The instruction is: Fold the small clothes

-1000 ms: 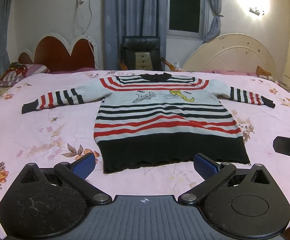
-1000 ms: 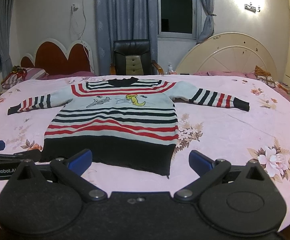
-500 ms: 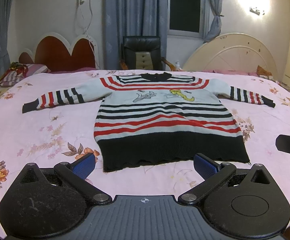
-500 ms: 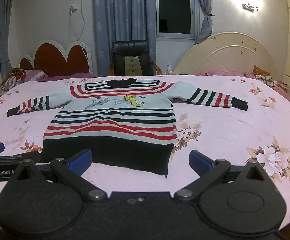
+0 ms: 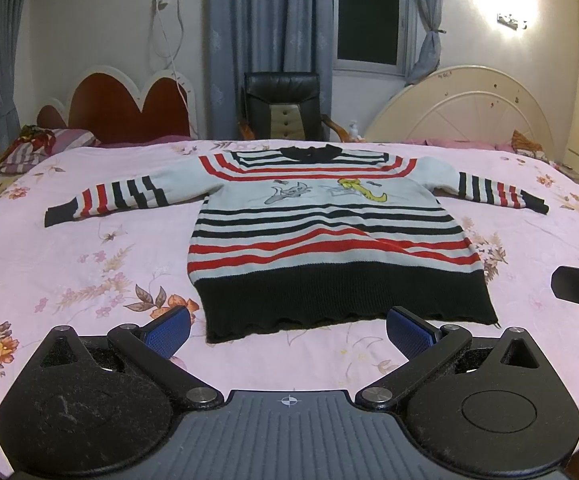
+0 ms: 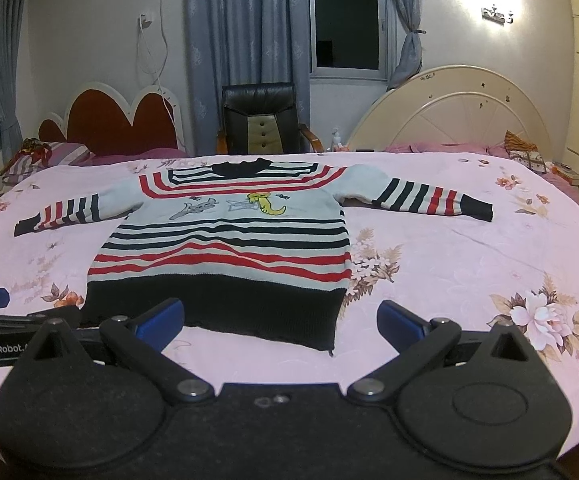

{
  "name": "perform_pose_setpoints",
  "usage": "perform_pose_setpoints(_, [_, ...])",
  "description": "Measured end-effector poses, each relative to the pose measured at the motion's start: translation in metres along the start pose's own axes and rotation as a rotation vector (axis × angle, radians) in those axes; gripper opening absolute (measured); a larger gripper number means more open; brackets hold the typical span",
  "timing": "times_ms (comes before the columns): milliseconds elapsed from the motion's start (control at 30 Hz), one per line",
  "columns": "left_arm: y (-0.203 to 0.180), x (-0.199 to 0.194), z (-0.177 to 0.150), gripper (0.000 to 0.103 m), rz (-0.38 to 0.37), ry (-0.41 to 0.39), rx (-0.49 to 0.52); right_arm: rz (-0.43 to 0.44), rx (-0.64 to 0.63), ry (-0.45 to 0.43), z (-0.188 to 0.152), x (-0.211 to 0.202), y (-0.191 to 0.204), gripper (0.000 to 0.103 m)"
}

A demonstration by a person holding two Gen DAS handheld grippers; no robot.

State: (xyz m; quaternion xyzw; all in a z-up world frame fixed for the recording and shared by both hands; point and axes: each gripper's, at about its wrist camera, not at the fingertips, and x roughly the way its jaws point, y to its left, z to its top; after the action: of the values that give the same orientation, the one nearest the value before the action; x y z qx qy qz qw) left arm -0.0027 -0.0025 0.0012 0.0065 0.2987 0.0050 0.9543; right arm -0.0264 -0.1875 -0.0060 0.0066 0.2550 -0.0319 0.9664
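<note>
- On a pink floral bedsheet [image 5: 69,264], a small knitted sweater with red, black and white stripes and a black hem [image 5: 329,232] lies flat, front up, both sleeves spread wide, collar at 12 o'clock.
- The left gripper [image 5: 288,330], its blue-padded jaws released and holding nothing, hovers just short of the hem at 6 o'clock.
- The right gripper [image 6: 280,319], jaws likewise spread and holding nothing, hangs near the hem's right corner.
- A black leather chair [image 6: 260,118] stands beyond the bed at 12 o'clock.

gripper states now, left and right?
Left gripper: open, empty, short of the striped knit sweater.
Right gripper: open, empty, near the sweater's black hem.
</note>
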Motion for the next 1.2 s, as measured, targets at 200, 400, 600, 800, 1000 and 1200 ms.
perform_pose_setpoints(200, [0.0, 0.0, 0.0, 0.103, 0.001, 0.0, 0.0, 0.0, 0.0, -0.001, 0.0, 0.0, 0.0, 0.102])
perform_pose_setpoints(400, [0.0, 0.0, -0.001, 0.103, -0.001, 0.003, 0.002, -0.001, 0.001, 0.0, 0.0, -0.001, -0.001, 0.102])
perform_pose_setpoints(600, [0.001, 0.001, -0.002, 0.103, -0.015, 0.011, -0.018, -0.005, 0.0, 0.006, 0.0, -0.002, -0.001, 0.102])
perform_pose_setpoints(800, [0.006, 0.02, 0.003, 0.103, -0.125, 0.024, -0.11, -0.078, 0.015, 0.015, 0.0, 0.011, -0.01, 0.102])
perform_pose_setpoints(1000, [0.002, 0.05, 0.041, 0.103, -0.099, -0.059, -0.083, -0.228, -0.007, -0.096, 0.025, 0.034, -0.04, 0.102])
perform_pose_setpoints(1200, [-0.001, 0.096, 0.086, 0.103, -0.108, -0.113, -0.102, -0.107, 0.203, -0.001, 0.056, 0.099, -0.111, 0.102])
